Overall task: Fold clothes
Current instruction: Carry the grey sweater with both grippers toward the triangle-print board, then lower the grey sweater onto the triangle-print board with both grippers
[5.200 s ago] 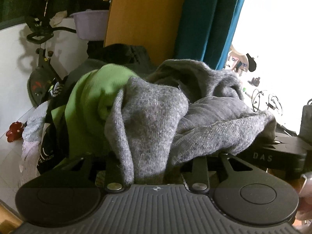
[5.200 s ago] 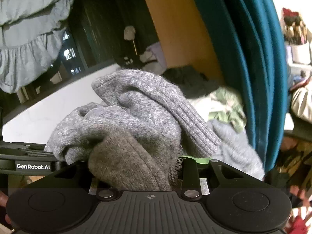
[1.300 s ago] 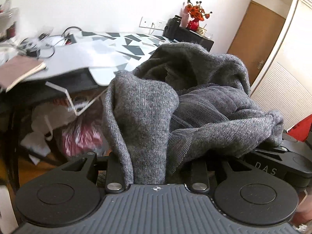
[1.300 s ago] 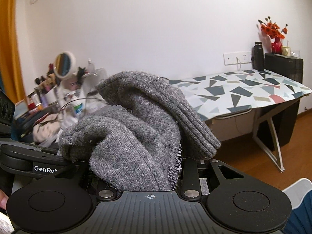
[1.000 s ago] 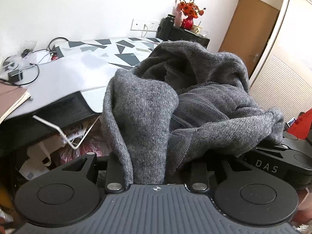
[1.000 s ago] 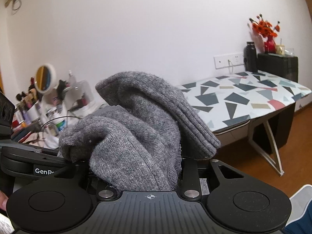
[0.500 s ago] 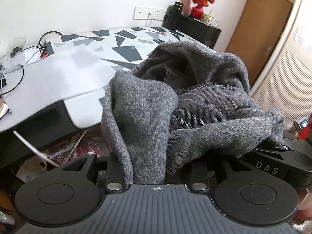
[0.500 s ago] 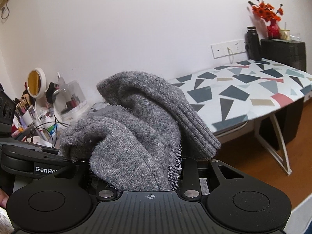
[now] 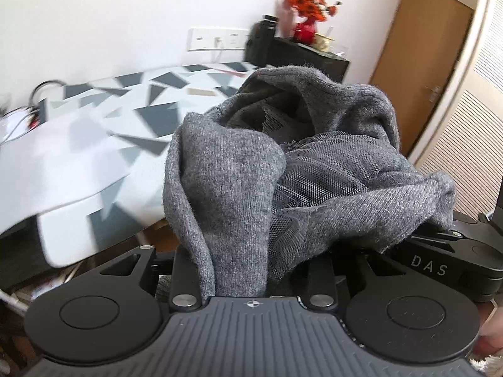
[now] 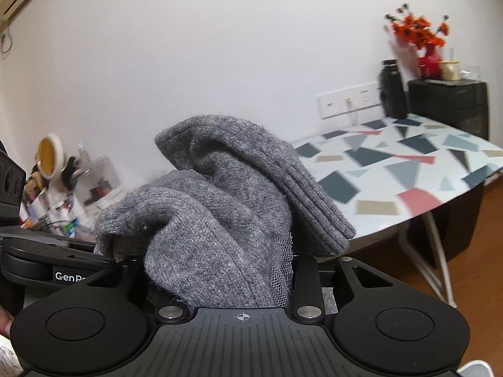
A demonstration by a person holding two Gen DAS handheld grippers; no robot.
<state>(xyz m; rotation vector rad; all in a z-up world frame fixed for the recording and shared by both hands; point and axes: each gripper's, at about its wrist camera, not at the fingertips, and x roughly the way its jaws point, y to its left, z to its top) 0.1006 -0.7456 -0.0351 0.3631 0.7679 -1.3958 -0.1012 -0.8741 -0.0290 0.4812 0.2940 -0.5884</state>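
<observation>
Your left gripper (image 9: 248, 270) was clamped on a bunched gray knit (image 9: 226, 188), its fingers buried in the cloth, and your right gripper (image 10: 239, 279) was closed on the same knit (image 10: 217, 220) from the other side, so the two tools sat close together with the wad heaped between them. The knit was off any surface, carried in the air, mesh lining (image 9: 317, 182) showing among the folds. The patterned board (image 10: 393, 169) lay far and to the right in the right view, far and left in the left view, with nothing spread on it. By my reading, you had only fetched the garment: no fold was made, and laying it flat, smoothing and folding were all still to do.
</observation>
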